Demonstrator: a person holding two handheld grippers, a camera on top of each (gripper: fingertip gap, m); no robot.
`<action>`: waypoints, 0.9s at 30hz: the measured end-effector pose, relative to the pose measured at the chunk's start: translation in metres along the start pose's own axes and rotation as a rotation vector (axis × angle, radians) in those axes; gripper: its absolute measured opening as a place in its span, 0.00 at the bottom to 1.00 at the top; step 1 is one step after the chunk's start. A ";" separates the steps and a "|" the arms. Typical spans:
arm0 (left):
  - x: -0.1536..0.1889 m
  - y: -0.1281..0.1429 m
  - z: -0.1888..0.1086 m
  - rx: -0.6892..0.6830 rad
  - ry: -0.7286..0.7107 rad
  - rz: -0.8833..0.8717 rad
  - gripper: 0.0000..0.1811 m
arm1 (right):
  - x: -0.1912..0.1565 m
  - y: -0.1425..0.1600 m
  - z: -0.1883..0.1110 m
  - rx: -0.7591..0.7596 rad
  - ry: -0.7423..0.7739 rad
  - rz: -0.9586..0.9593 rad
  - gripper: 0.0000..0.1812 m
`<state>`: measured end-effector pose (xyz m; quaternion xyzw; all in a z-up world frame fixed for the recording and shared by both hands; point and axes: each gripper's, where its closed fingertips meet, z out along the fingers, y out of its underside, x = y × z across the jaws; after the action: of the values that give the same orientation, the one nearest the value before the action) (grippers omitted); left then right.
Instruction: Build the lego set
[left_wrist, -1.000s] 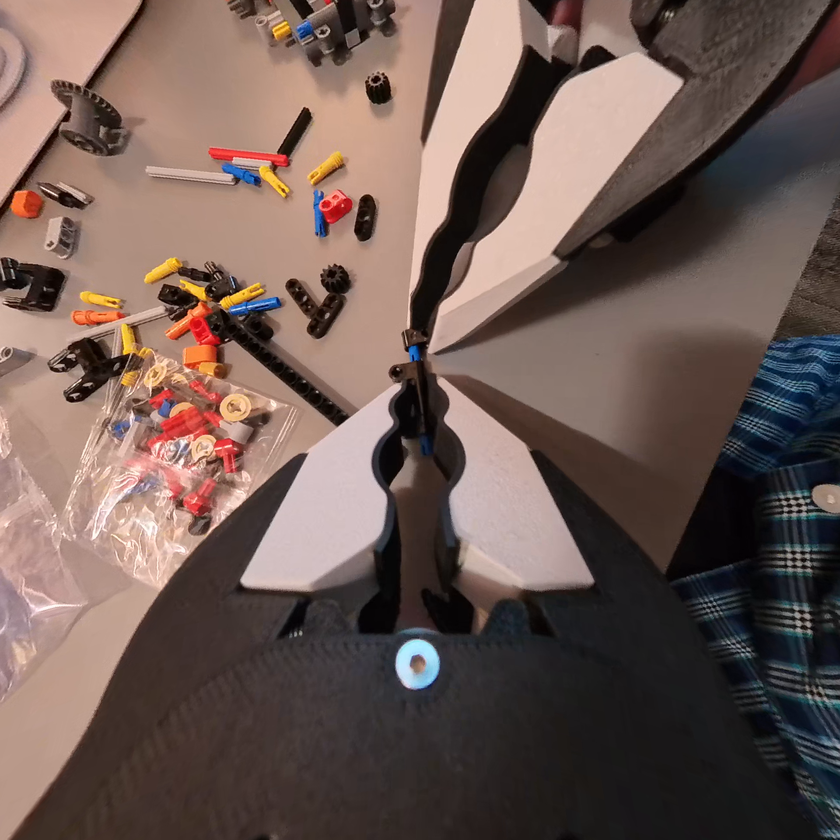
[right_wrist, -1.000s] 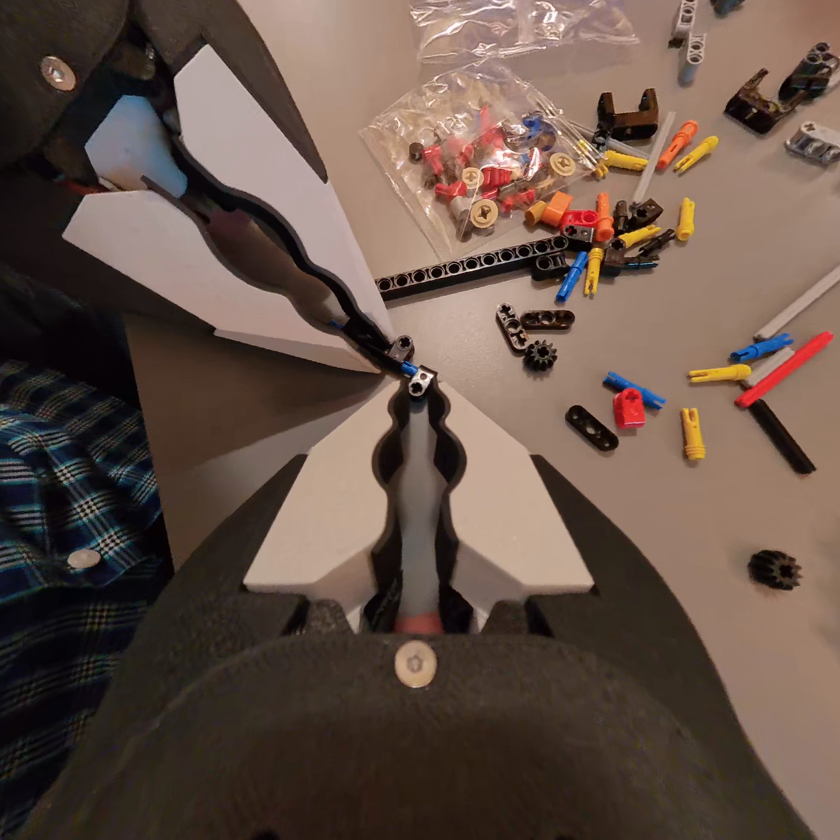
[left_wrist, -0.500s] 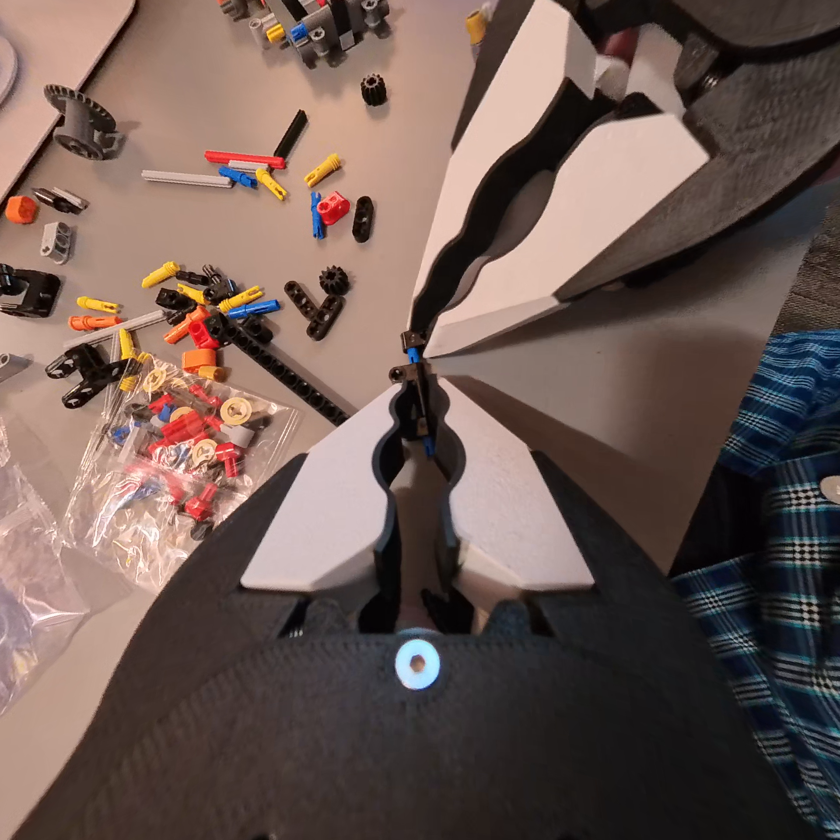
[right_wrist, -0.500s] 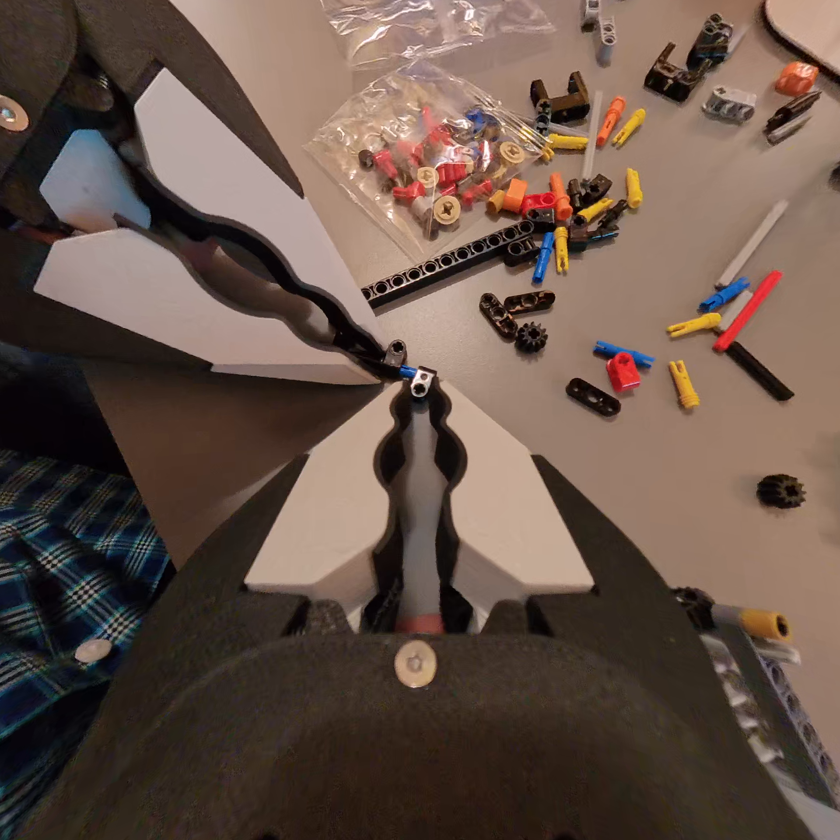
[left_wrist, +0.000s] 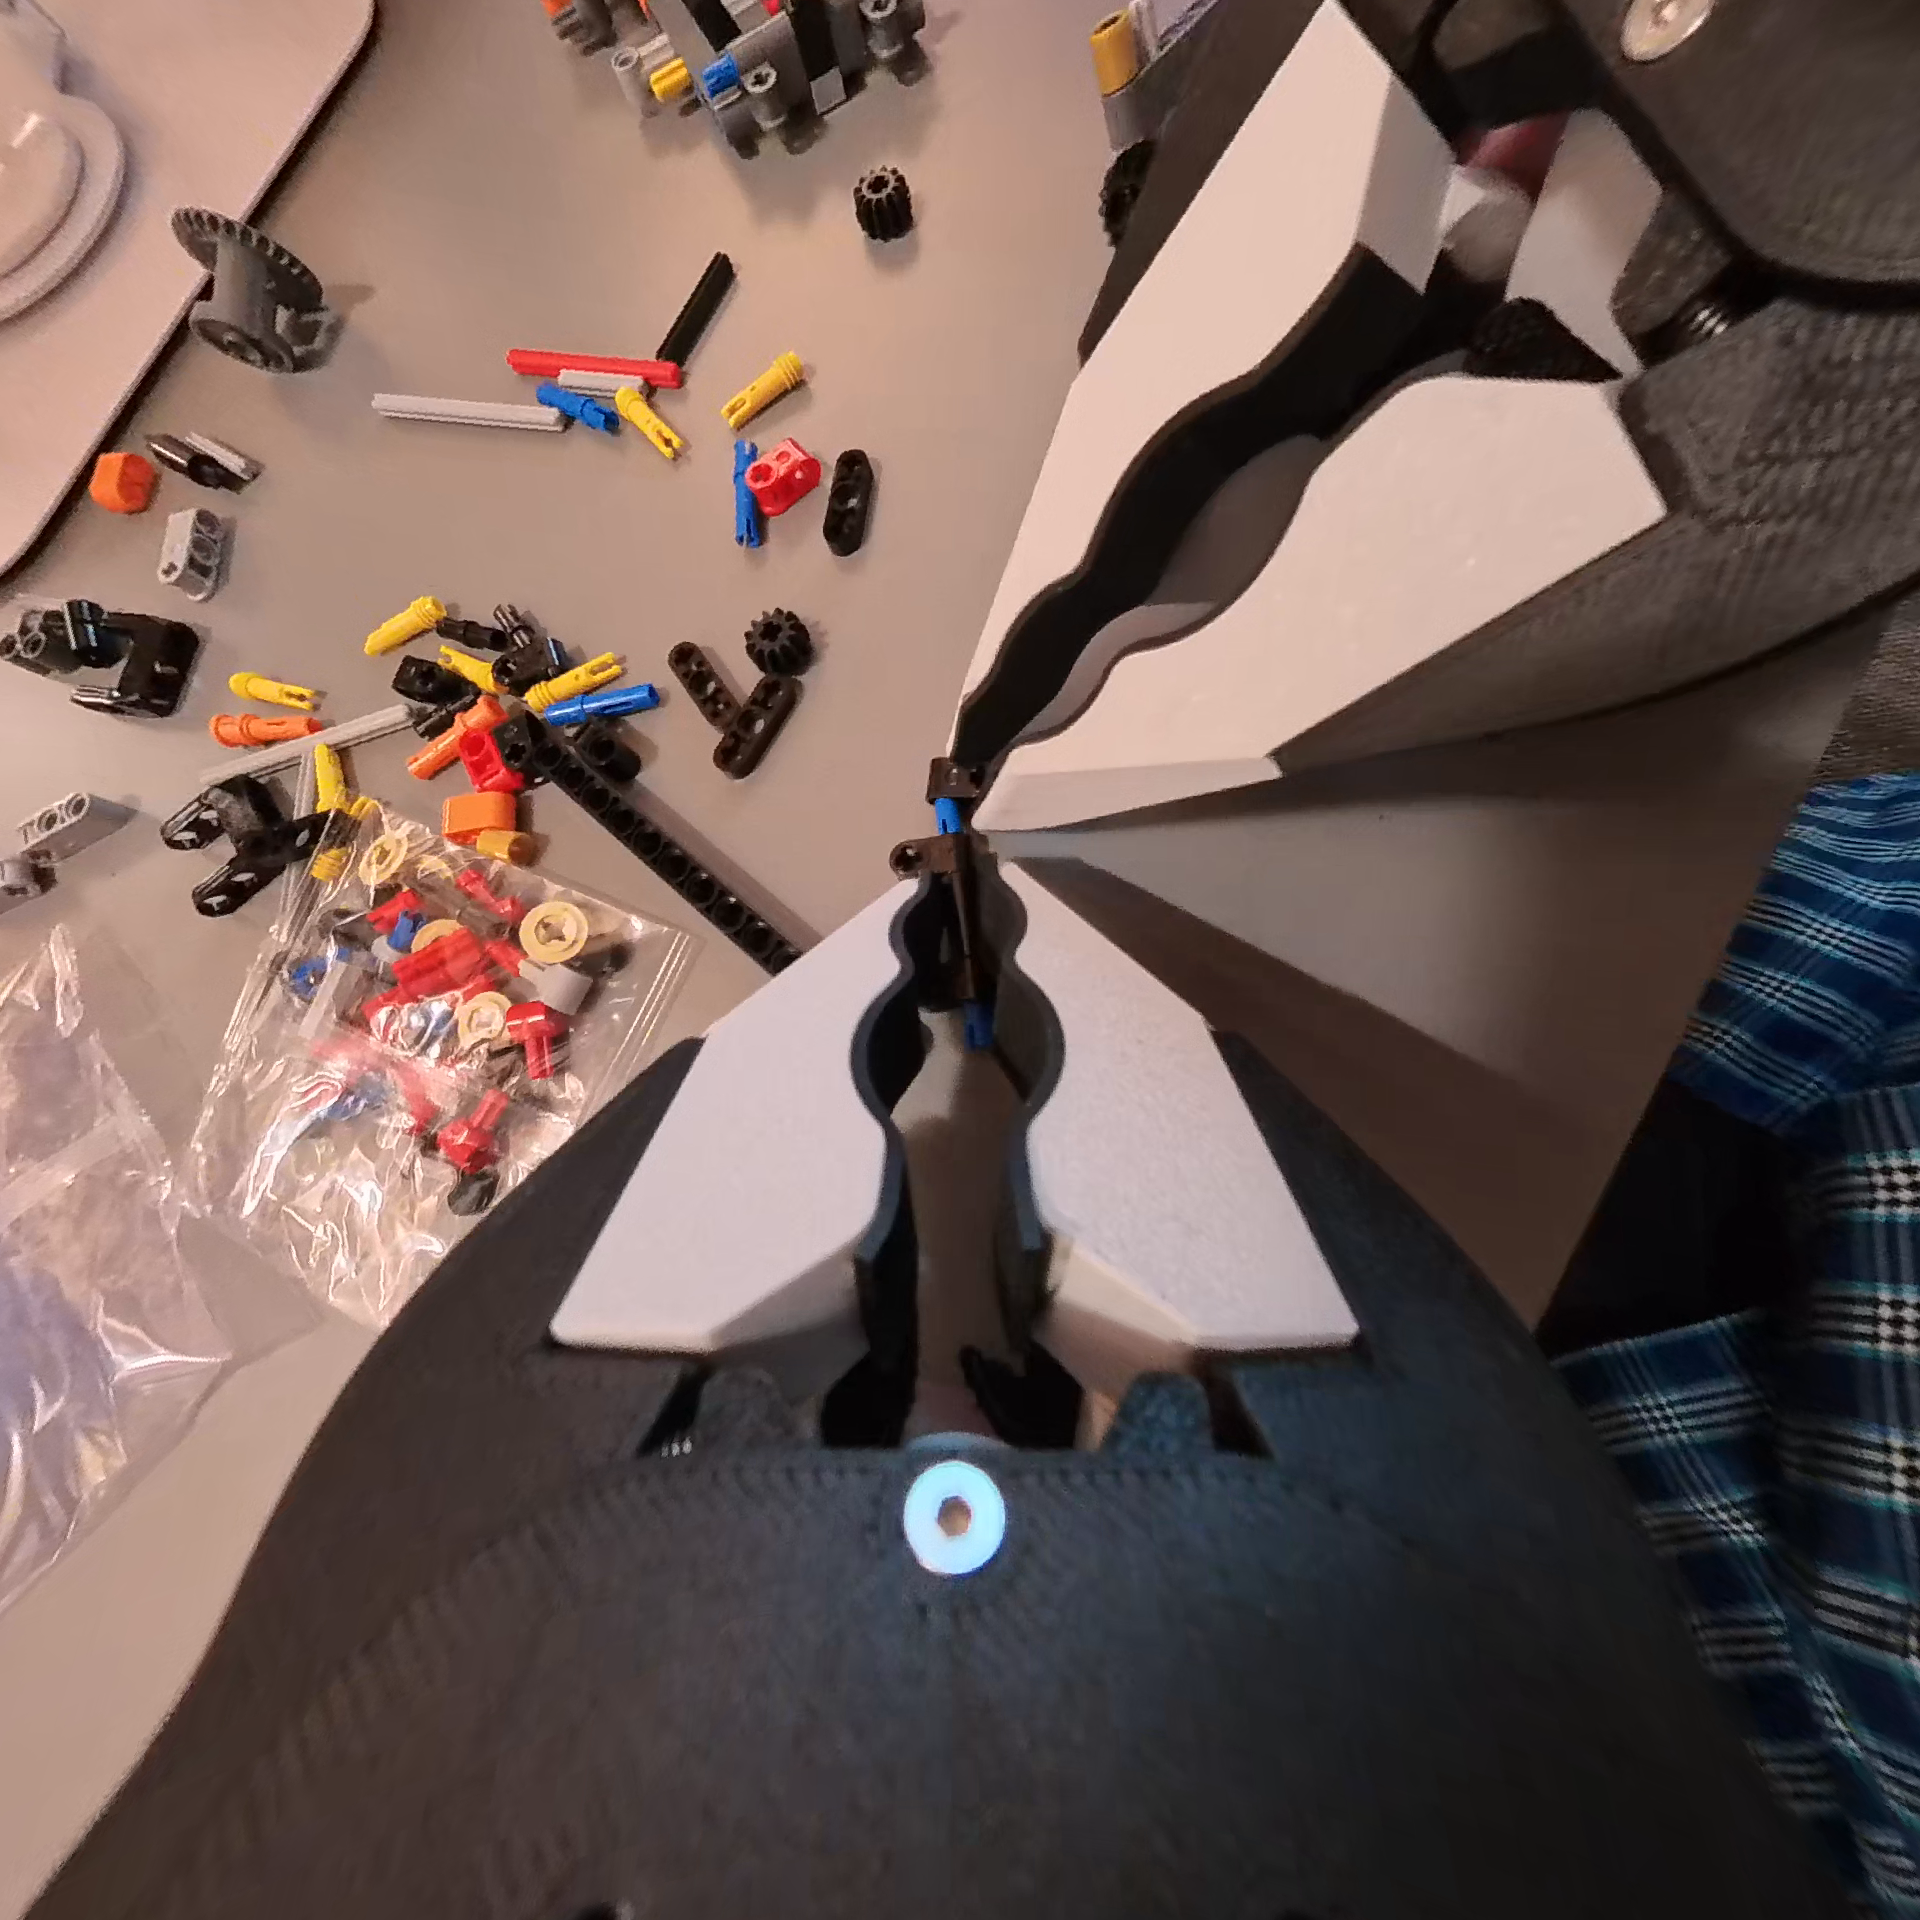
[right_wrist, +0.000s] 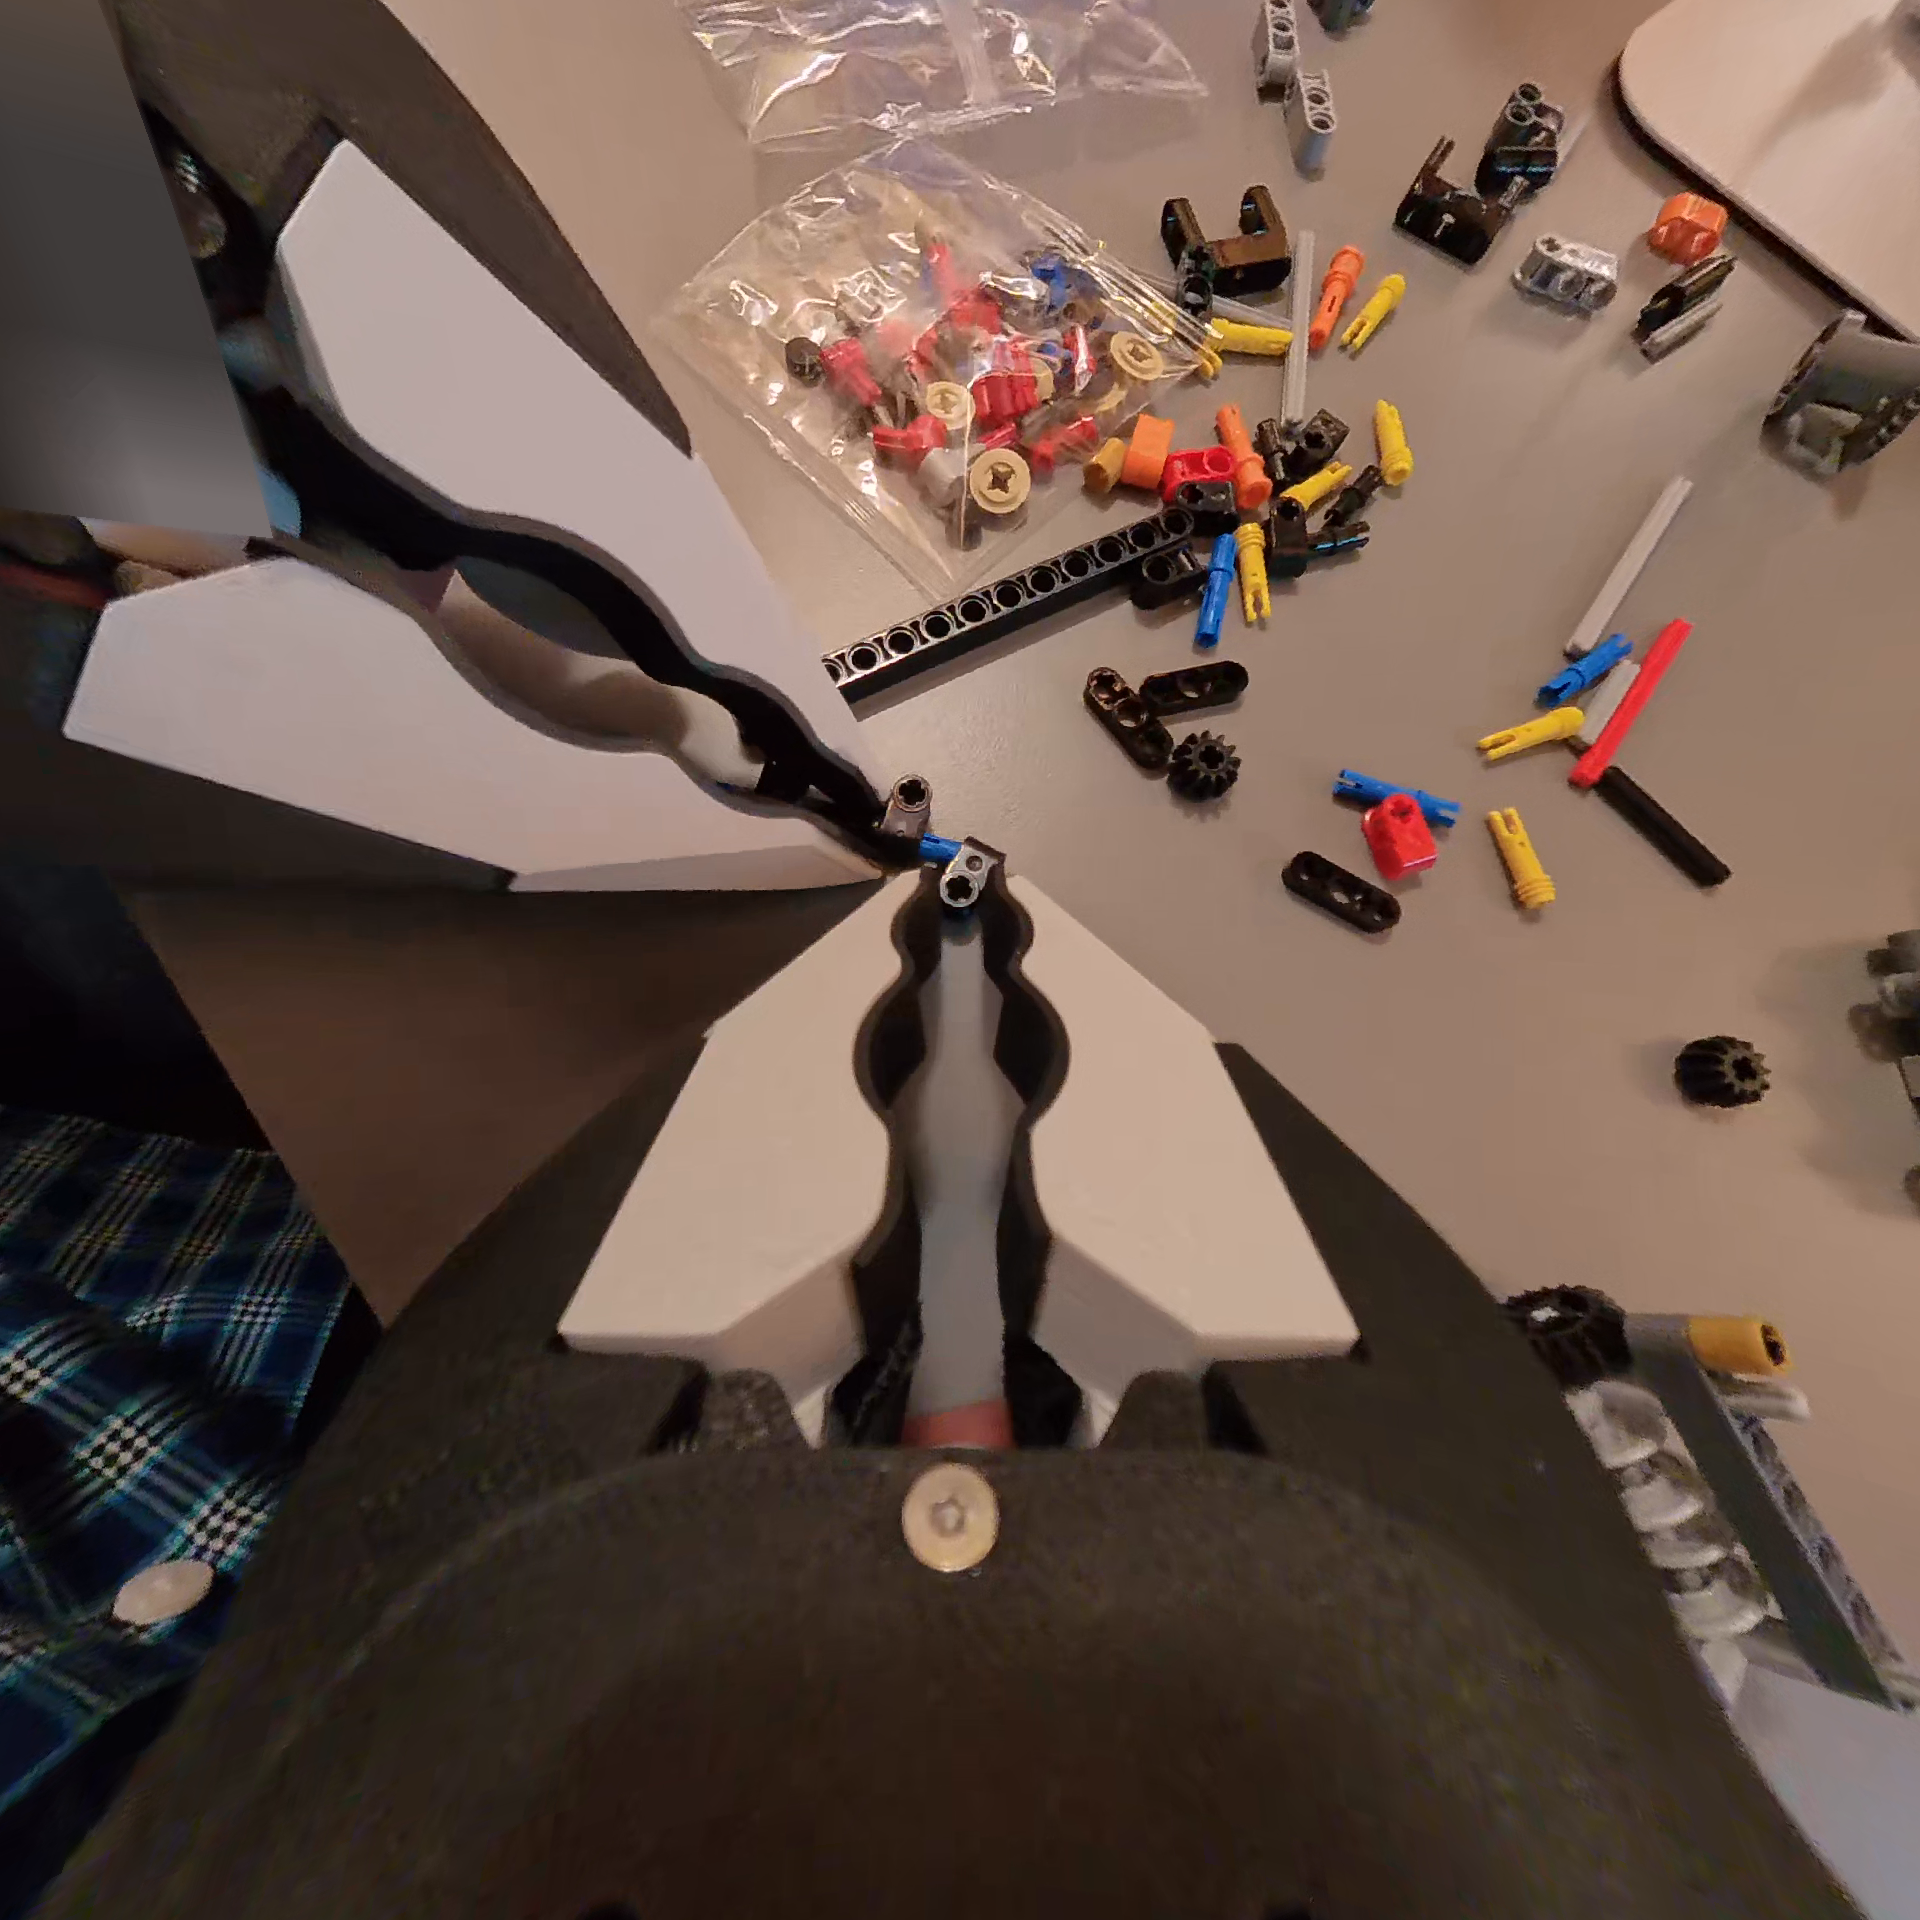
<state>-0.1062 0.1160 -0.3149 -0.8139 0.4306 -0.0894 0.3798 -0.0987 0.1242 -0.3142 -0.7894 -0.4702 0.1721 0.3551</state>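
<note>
My left gripper (left_wrist: 951, 883) is shut on a thin black connector (left_wrist: 961, 920) that carries a blue pin (left_wrist: 945, 816) sticking out past the tips. My right gripper (left_wrist: 966, 790) comes in from the upper right, tip to tip with it, shut on a small dark connector (left_wrist: 954, 775) that sits on the pin's far end. In the right wrist view my right gripper (right_wrist: 961, 888) holds that small connector (right_wrist: 968, 864), and the left gripper (right_wrist: 878, 831) reaches in from the left with the blue pin (right_wrist: 938, 844) between them. Both are held above the grey table (left_wrist: 1299, 935).
A clear bag of small parts (left_wrist: 436, 1018), a long black beam (left_wrist: 665, 842) and several loose pins and axles lie to the left. A partly built model (left_wrist: 769, 73) and a black gear (left_wrist: 883, 203) are farther off. A plaid shirt (left_wrist: 1787, 1247) is at the right. My left and right fingertips are right by each other.
Both grippers stay tip to tip on the same pieces and have shifted together over the table. The partly built model has come into the right wrist view's lower right corner.
</note>
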 end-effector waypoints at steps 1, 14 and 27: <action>0.000 0.000 0.000 0.000 -0.001 -0.001 0.02 | 0.000 0.000 0.000 0.001 -0.014 0.007 0.03; -0.001 -0.001 0.002 0.004 0.021 -0.019 0.02 | 0.004 0.000 0.000 0.012 -0.170 -0.050 0.03; -0.002 -0.002 0.003 0.004 0.030 -0.020 0.02 | 0.003 -0.001 0.000 0.013 -0.101 -0.005 0.03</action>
<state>-0.1042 0.1197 -0.3154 -0.8159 0.4278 -0.1063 0.3741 -0.0979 0.1274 -0.3134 -0.7762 -0.4884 0.2139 0.3364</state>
